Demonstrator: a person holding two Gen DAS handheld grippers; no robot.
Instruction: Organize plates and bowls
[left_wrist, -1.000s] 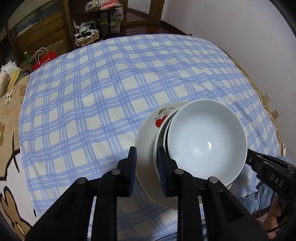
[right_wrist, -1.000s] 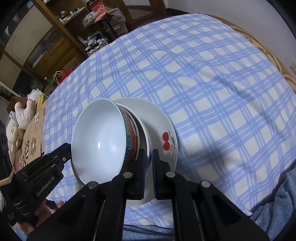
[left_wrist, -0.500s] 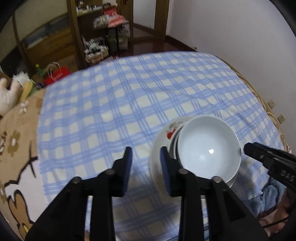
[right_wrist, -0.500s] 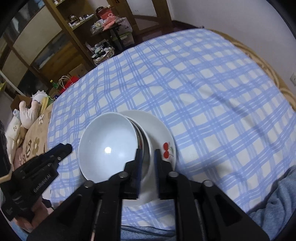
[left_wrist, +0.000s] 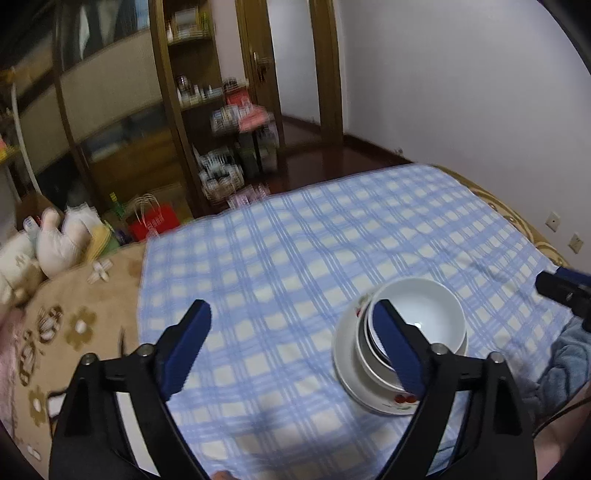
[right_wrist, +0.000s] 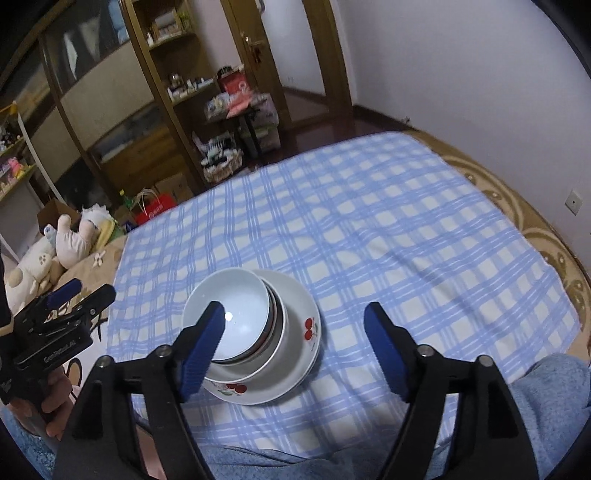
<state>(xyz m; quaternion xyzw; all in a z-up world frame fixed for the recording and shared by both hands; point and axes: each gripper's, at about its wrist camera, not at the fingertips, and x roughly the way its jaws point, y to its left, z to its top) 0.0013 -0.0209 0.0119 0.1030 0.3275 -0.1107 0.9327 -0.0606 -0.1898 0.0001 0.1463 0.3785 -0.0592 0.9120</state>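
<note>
Left gripper (left_wrist: 291, 332): its fingers (left_wrist: 186, 347) stand spread wide and grip nothing, the jaws having just been opening; between them lies only the blue checked cloth (left_wrist: 295, 258) that covers the bed. The stack of dishes, a white bowl (left_wrist: 424, 321) nested in a second bowl on a cherry-printed plate (left_wrist: 369, 391), sits on that cloth at and beyond this gripper's right finger, which overlaps the stack's near rim in the view without visibly pressing on it. Right gripper (right_wrist: 293, 345): its fingers (right_wrist: 384, 347) are likewise wide apart and empty, jaws just opened. Here the same white bowl (right_wrist: 236, 302) and plate (right_wrist: 295, 306) lie below the left finger and partly in the gap, so the stack rests between the two grippers, inward of each. Being round, the stack has no long axis; any rim point serves equally. Neither gripper appears clearly nearer. Judged from the nested arrangement and the released fingers, the stacking looks complete; a further move would require either gripper to swing inward and down to the rim.
</note>
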